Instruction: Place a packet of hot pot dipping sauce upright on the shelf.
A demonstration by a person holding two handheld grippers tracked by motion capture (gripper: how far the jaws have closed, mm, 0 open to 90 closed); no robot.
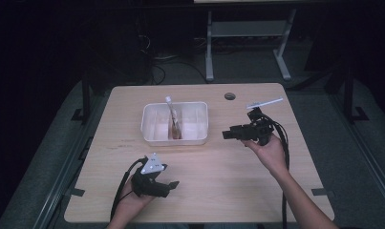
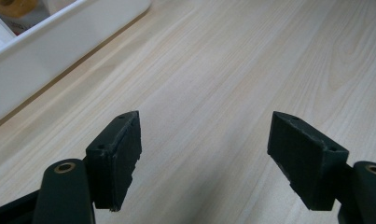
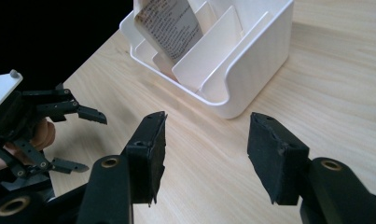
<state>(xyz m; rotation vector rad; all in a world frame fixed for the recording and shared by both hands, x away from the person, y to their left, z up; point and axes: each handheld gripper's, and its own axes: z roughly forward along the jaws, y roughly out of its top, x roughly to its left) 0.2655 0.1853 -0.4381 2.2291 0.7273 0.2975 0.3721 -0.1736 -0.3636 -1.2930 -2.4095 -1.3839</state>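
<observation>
A white divided bin (image 1: pixel 154 125) stands at the middle of the wooden table. In it a slim pouch (image 1: pixel 174 125) with a white top and brownish contents leans upright. The right gripper view has the bin's (image 3: pixel 251 56) dividers and the pouch's printed face (image 3: pixel 169 23). My right gripper (image 1: pixel 227 134) hovers just right of the bin, pointing left at it, and its jaws (image 3: pixel 206 158) are open with nothing between them. My left gripper (image 1: pixel 172 177) rests low near the front edge, below the bin, open and empty (image 2: pixel 204 158). A bin wall (image 2: pixel 59 42) crosses its upper left.
A thin white stick-like item (image 1: pixel 264 103) lies at the table's far right, behind the right gripper. A round cable hole (image 1: pixel 229 96) sits near the back edge. The left gripper (image 3: pixel 59 135) and its hand appear at the left of the right gripper view. Dark floor surrounds the table.
</observation>
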